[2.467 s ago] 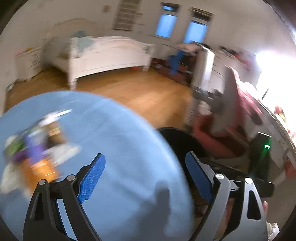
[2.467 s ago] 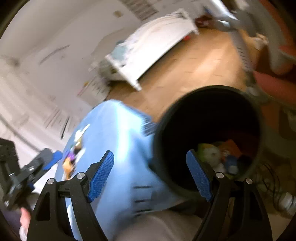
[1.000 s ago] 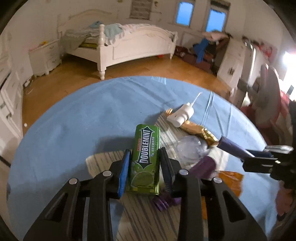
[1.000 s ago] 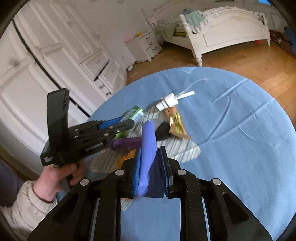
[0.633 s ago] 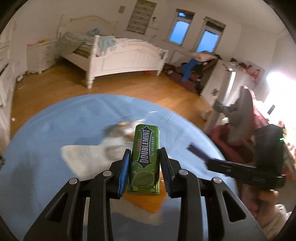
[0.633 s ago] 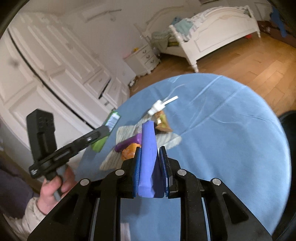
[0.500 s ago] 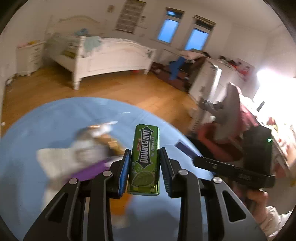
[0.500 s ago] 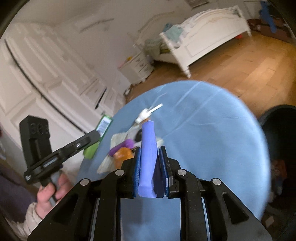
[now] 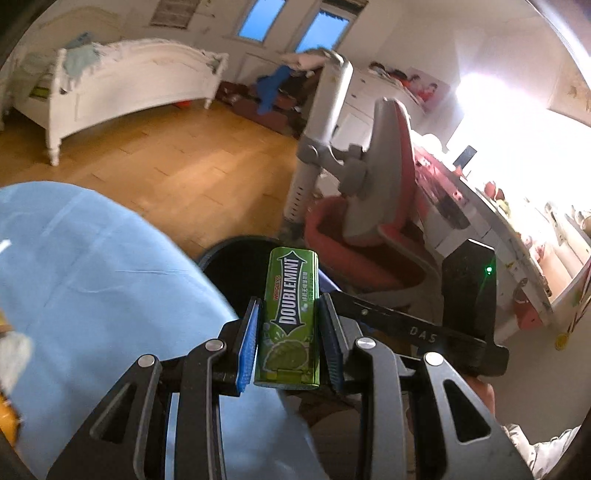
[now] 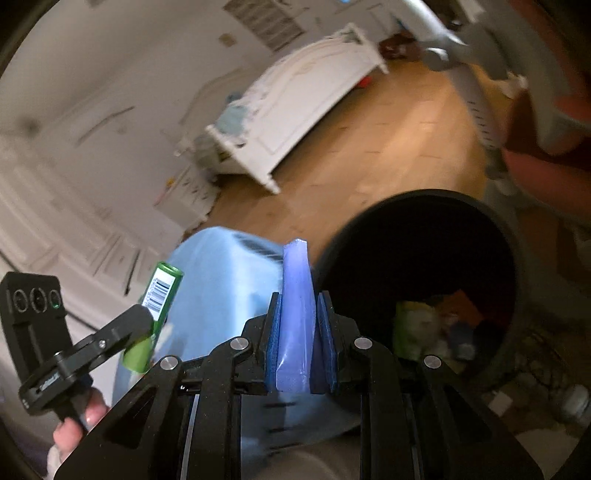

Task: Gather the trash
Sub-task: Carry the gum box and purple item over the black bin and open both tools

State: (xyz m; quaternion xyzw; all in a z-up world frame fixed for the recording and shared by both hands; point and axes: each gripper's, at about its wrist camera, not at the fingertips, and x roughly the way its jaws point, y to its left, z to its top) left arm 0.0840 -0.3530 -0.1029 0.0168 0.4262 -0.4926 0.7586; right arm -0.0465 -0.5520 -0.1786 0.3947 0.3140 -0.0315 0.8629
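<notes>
white bed (image 9: pixel 122 85) on wooden floor (image 9: pixel 177 166), two blue-lit windows (image 9: pixel 258 22), red-and-grey chair (image 9: pixel 373 206), glare over cluttered desk (image 9: pixel 517 221), possibly lamplight

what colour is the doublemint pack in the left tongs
Green, with a black arrow logo; clearest in the left wrist view.

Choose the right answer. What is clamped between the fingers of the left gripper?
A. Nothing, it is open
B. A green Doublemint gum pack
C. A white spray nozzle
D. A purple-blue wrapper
B: in the left wrist view the left gripper is shut on the green Doublemint gum pack, its blue pads pressed against both sides.
</notes>
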